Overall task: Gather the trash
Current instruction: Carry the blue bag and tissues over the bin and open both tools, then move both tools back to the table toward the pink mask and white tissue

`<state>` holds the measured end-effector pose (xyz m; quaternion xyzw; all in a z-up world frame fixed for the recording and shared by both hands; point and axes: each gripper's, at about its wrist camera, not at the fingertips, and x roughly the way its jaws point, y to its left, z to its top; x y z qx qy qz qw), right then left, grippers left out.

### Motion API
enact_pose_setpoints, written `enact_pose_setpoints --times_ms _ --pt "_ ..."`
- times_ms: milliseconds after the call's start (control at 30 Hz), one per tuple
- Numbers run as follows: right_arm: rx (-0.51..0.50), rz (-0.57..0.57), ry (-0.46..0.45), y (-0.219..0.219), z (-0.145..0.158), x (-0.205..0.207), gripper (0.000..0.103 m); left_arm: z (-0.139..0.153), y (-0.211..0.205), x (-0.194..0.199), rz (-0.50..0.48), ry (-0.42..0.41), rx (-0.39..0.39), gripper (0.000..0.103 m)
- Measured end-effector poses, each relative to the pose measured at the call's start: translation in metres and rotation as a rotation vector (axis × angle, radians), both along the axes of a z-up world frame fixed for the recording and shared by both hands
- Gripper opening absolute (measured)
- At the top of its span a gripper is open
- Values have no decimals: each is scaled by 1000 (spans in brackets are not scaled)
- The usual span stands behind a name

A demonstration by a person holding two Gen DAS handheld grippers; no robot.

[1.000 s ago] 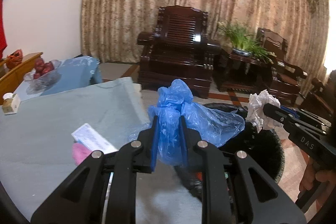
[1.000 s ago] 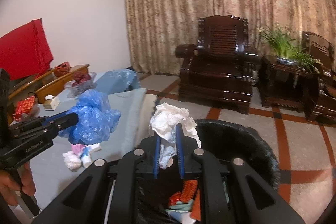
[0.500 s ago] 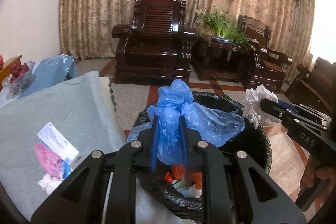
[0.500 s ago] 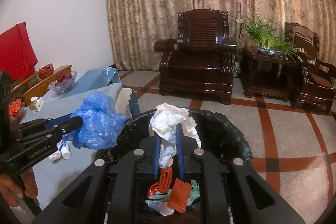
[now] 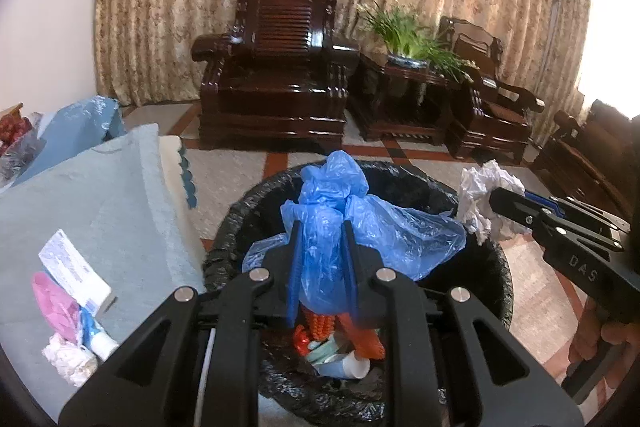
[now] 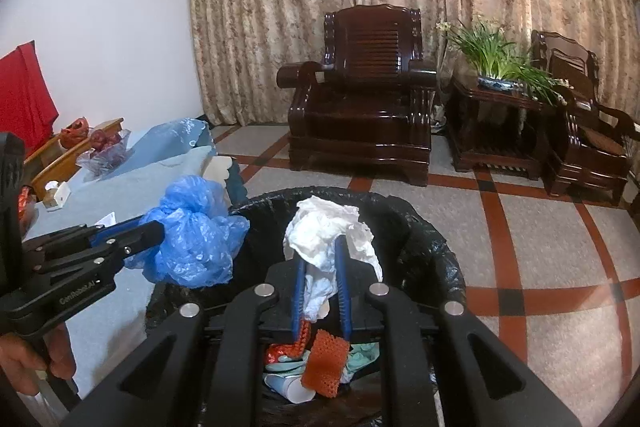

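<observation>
Above the bin [image 5: 476, 203], lined with a black bag, you hold both pieces of trash ready to drop. Your left gripper [image 5: 322, 247] is almost closed and pinches the blue plastic bag [image 5: 360, 223], which hangs over the near part of the bin's mouth. Your right gripper [image 6: 322, 267] is closed tight on the crumpled white paper [image 6: 324, 227], also over the mouth of the bin, a little toward its right rim. Inside the bin lie orange mesh pieces [image 6: 324, 367] and a paper cup [image 6: 294, 391]. I judge this is the release step: the next move asks you to open both jaws while each piece is inside the rim. On the blue cloth [image 5: 120, 203] left of the bin some trash waits: a pink wrapper [image 5: 56, 303] and a small box [image 5: 74, 267]. Beyond the bin stands a dark armchair [image 5: 276, 75].
</observation>
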<state>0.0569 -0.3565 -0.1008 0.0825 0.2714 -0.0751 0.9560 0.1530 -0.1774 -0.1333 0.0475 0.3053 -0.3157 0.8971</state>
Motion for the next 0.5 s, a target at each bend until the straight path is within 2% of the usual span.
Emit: enact_pose_setpoints --times_ms 33,67,100,133,233,333,400,500 --pt "-5 -7 4 -1 -1 0 14 -2 0 0 0 4 -2 24" --pt "-5 -14 10 -1 -2 1 21 -2 1 1 -4 15 -12 33" --pt "-2 -16 15 -4 -3 1 32 -3 2 2 -11 29 -21 38" --pt "2 -17 21 -5 -4 2 35 -4 4 3 -11 33 -26 47" --pt "-1 -24 29 -5 -8 1 39 -5 9 3 -10 38 -30 57" --pt "-2 -32 22 -5 -6 0 57 -5 18 2 12 32 -38 68" --pt "-8 -36 12 -3 -4 -1 79 -2 26 -1 32 15 -41 76" --pt "-27 -37 -10 3 0 -2 92 5 40 -3 69 -12 -48 85"
